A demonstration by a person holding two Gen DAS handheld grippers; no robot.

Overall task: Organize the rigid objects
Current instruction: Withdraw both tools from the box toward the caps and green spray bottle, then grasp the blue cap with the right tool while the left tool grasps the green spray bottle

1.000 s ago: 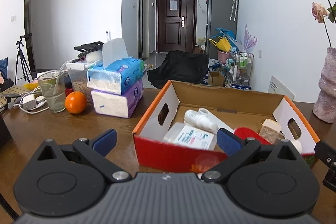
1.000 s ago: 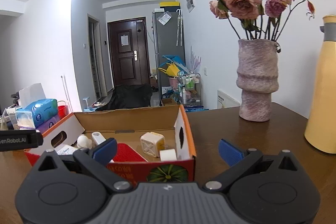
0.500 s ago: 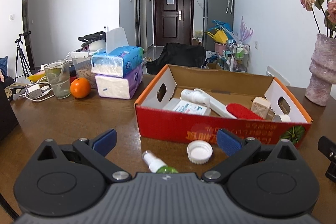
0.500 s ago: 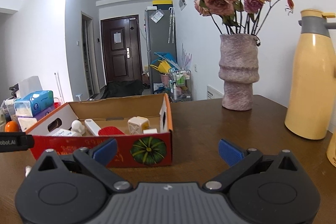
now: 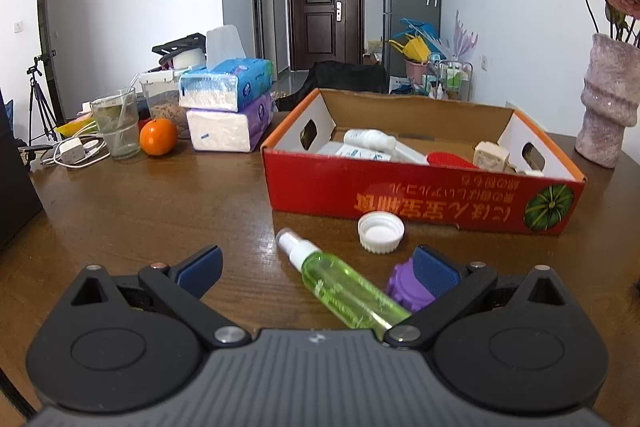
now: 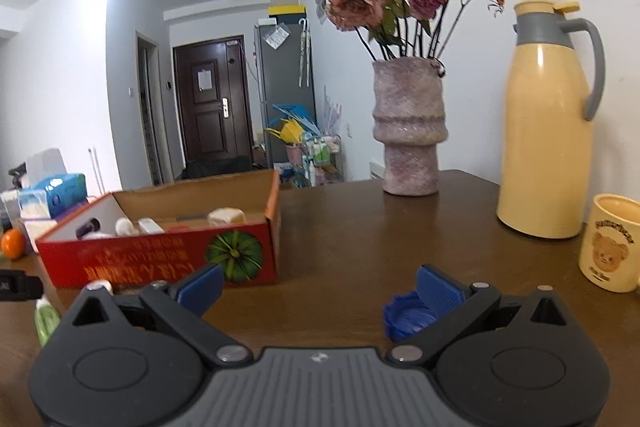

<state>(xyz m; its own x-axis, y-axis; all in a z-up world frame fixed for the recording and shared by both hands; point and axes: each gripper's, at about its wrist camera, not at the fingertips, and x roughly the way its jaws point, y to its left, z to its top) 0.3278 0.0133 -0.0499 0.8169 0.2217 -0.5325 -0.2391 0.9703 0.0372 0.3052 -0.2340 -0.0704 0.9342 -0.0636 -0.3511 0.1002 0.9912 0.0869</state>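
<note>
A red cardboard box (image 5: 420, 187) holds several small items on the brown table; it also shows in the right wrist view (image 6: 160, 259). In front of it lie a green spray bottle (image 5: 344, 287), a white cap (image 5: 381, 231) and a purple cap (image 5: 404, 285). My left gripper (image 5: 318, 269) is open and empty; the bottle lies between its fingers and the purple cap sits by the right finger. My right gripper (image 6: 320, 285) is open and empty, with a blue cap (image 6: 406, 319) by its right finger. The bottle's tip shows at the left of the right wrist view (image 6: 45, 319).
Tissue packs (image 5: 228, 107), an orange (image 5: 158, 137), a glass (image 5: 115, 123) and a charger stand at the back left. A vase of roses (image 6: 408, 131), a yellow thermos (image 6: 548, 131) and a bear mug (image 6: 612, 243) stand at the right.
Both grippers have pulled back from the box and lowered toward the table. The bottle, the white, purple and blue caps have come into view. Both stay open.
</note>
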